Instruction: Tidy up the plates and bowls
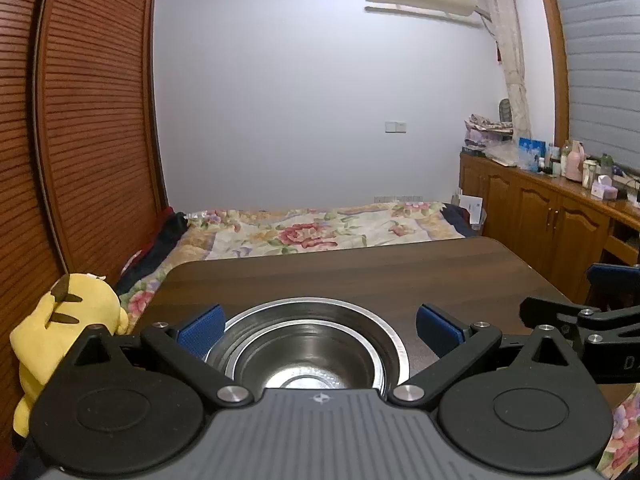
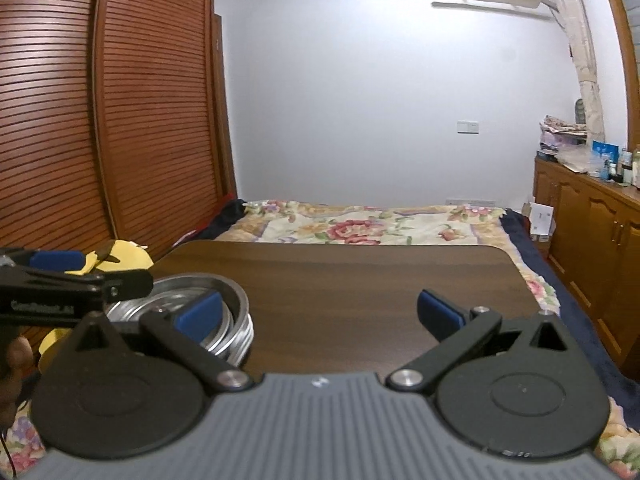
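Note:
A stack of stainless steel plates with a steel bowl [image 1: 308,356] nested on top sits on the dark wooden table [image 1: 360,276] near its front left. My left gripper [image 1: 320,330] is open, its blue pads on either side of the stack without touching it. In the right wrist view the same stack [image 2: 228,320] lies at the left, partly hidden by my right gripper's left finger. My right gripper [image 2: 320,314] is open and empty over bare table [image 2: 340,280]. The left gripper [image 2: 52,280] shows at the far left there.
A yellow plush toy [image 1: 60,344] lies left of the table. A bed with a floral quilt [image 1: 304,232] is behind the table. Wooden louvred wardrobe doors [image 1: 80,120] stand at the left, and wooden cabinets [image 1: 540,216] with bottles at the right.

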Available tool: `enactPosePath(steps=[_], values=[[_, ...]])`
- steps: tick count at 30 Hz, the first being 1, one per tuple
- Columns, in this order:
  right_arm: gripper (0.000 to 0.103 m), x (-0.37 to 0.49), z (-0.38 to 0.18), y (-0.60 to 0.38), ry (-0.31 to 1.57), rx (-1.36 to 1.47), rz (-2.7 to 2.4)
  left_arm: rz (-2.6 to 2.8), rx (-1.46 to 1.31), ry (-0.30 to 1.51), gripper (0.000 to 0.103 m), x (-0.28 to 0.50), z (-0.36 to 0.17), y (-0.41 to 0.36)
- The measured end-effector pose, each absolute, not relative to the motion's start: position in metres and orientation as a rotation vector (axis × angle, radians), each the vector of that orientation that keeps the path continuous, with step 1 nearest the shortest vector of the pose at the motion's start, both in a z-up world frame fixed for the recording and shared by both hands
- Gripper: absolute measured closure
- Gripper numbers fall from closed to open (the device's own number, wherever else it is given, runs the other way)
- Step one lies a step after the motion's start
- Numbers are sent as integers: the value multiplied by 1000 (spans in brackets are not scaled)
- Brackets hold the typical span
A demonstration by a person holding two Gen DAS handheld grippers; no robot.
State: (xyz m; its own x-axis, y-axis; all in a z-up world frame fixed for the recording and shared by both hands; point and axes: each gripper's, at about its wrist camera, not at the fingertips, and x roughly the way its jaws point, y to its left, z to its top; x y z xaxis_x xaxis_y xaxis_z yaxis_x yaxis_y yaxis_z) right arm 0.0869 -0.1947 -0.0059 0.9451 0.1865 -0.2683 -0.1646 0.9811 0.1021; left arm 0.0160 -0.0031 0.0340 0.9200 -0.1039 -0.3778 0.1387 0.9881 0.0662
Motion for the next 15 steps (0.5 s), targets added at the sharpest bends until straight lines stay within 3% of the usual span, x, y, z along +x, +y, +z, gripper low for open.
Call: enactPosePath(steps=[15], values=[[0,71,-8,-203,292,71,97,-91,101,382,0,6,31,4]])
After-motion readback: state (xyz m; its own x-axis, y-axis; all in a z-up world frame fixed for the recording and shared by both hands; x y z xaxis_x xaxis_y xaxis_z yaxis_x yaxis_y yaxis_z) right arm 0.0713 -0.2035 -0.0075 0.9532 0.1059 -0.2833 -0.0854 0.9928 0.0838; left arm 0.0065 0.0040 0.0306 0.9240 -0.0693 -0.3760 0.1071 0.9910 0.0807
